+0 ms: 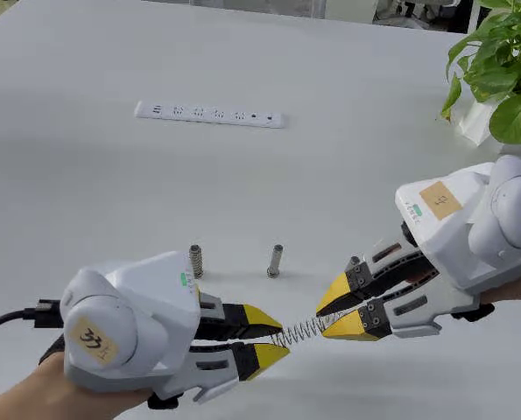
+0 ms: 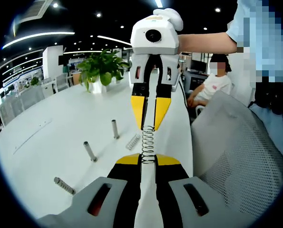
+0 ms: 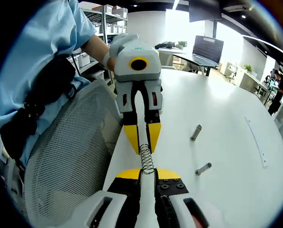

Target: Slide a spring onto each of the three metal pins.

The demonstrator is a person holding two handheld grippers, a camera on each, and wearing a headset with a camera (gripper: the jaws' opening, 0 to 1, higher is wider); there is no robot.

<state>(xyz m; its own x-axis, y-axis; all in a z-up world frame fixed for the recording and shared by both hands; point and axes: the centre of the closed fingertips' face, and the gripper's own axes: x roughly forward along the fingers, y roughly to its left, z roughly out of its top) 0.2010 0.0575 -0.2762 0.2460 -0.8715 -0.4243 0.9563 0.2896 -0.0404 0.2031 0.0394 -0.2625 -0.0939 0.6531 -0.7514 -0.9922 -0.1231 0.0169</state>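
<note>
Two pairs of jaws are clamped on one spring [image 1: 302, 331]: the left gripper [image 1: 282, 338] pinches one end and the right gripper [image 1: 323, 321] the other, so its long axis runs level from tip to tip. Just beyond it stands the bare middle pin [image 1: 275, 261], upright. Left of that pin is the sprung pin [image 1: 195, 260], and right of it the third pin [image 1: 355, 261], nearest the right gripper. Threading likely needs the spring tipped on end.

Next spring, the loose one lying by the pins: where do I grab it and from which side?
Probably near one end, from above, closing across the coils: the loose spring lies flat on the table, and an end grip leaves the other end free for the nearby pin.
</note>
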